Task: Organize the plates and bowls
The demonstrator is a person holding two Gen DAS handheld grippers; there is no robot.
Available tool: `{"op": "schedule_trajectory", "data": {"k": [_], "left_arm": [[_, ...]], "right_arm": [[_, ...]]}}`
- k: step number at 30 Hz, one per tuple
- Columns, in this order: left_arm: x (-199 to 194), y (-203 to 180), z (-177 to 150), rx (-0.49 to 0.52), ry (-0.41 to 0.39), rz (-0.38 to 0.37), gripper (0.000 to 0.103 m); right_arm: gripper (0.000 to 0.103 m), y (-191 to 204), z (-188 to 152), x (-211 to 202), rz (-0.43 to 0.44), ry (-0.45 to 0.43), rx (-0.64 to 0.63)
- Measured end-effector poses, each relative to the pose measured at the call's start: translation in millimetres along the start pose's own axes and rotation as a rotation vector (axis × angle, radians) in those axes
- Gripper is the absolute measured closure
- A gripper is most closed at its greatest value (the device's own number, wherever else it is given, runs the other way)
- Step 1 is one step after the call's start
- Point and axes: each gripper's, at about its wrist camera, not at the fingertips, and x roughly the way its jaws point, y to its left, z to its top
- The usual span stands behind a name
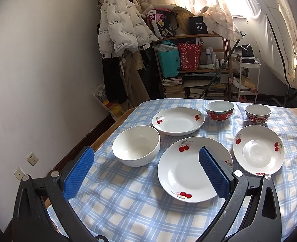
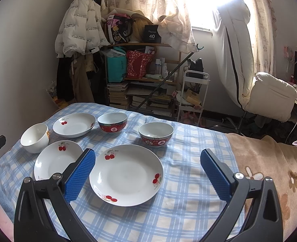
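Plates [image 2: 126, 174] & bowls [image 1: 136, 145] sit apart on checked cloth. R gripper [image 2: 148, 175] fingers spread, big plate directly btwn them; L gripper [image 1: 146, 171] spread too, white bowl just ahead-left.

A lived-in room of a home, used for sleeping and storage alike. Clothes hang in the corner, with a white puffer jacket [image 1: 120, 26] on top. A wooden shelf [image 1: 197, 70] beside it is crammed with bags, bottles and stacks of books. Flowered curtains [image 2: 154, 6] cover a bright window, and a white rolling cart [image 2: 192, 94] stands under it. A blue checked cloth [image 2: 178, 191] is spread over a soft surface with a brown flowered blanket [image 2: 269, 171] alongside. On the cloth sit cherry-patterned plates [image 2: 126, 173] and red bowls [image 2: 156, 134], plain household dishes. A wall socket [image 1: 32, 158] shows low on the white wall
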Motion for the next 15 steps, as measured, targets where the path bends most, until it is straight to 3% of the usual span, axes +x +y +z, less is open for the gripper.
{"op": "schedule_trajectory", "data": {"k": [15], "left_arm": [[0.0,-0.1,-0.4,0.000,-0.005,0.002,0.001]], "right_arm": [[0.000,-0.8,0.6,-0.3,0.001,0.000,0.000]]}}
